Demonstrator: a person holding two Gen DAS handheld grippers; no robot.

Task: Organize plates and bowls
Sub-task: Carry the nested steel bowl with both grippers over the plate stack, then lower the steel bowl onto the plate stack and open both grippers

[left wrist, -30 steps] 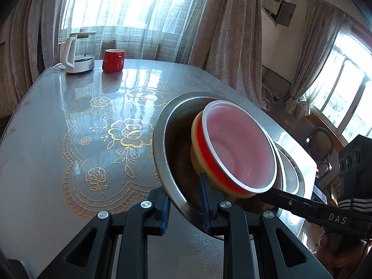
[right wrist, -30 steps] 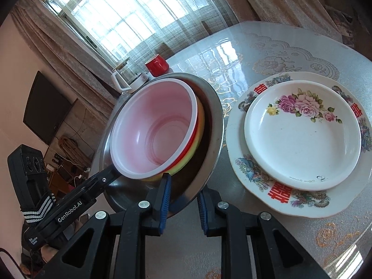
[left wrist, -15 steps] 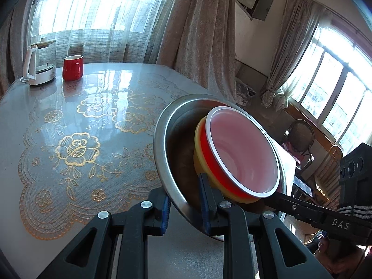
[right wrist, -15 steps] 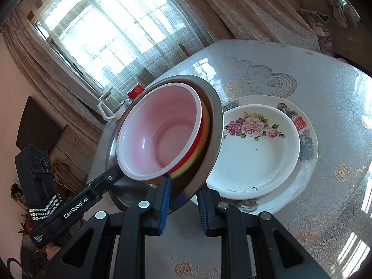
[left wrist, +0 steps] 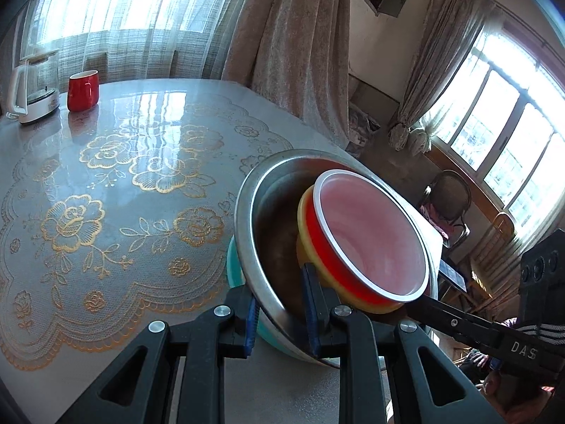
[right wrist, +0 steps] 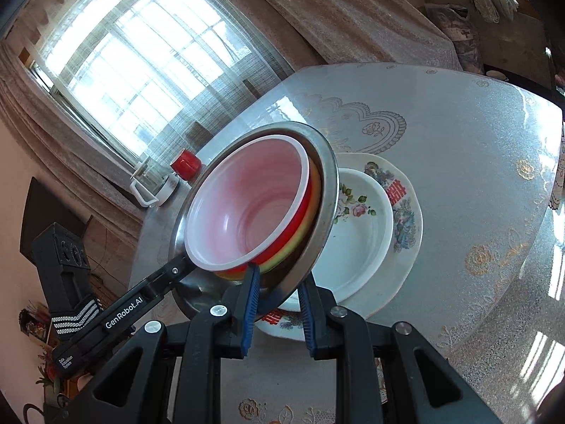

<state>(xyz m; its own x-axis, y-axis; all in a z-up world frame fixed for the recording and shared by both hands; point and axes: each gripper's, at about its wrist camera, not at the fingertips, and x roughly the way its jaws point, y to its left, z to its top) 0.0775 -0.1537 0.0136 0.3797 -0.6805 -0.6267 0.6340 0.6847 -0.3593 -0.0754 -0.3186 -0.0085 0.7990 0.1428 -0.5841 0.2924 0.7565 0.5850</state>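
A steel bowl (left wrist: 268, 212) hangs tilted above the table, with a yellow bowl (left wrist: 303, 212) and a red bowl with a white inside (left wrist: 370, 233) nested in it. My left gripper (left wrist: 280, 311) is shut on its near rim. From the right, my right gripper (left wrist: 416, 304) clamps the opposite rim. In the right wrist view my right gripper (right wrist: 277, 304) pinches the steel bowl (right wrist: 326, 190) and my left gripper (right wrist: 173, 272) holds its left edge. A teal bowl (left wrist: 235, 275) peeks out below the steel bowl; whether they touch I cannot tell. Behind lies a white flowered deep plate (right wrist: 360, 240) on a larger plate (right wrist: 406, 212).
A red mug (left wrist: 83, 90) and a white kettle (left wrist: 33, 95) stand at the table's far corner by the window. The table (left wrist: 106, 176) has a gold lace-pattern cover. Chairs (left wrist: 448, 205) stand beyond its right edge, near the curtains.
Both grippers have carried the bowl stack sideways across the table. The plates now sit partly hidden behind the steel bowl, and the teal bowl has come into view under its edge.
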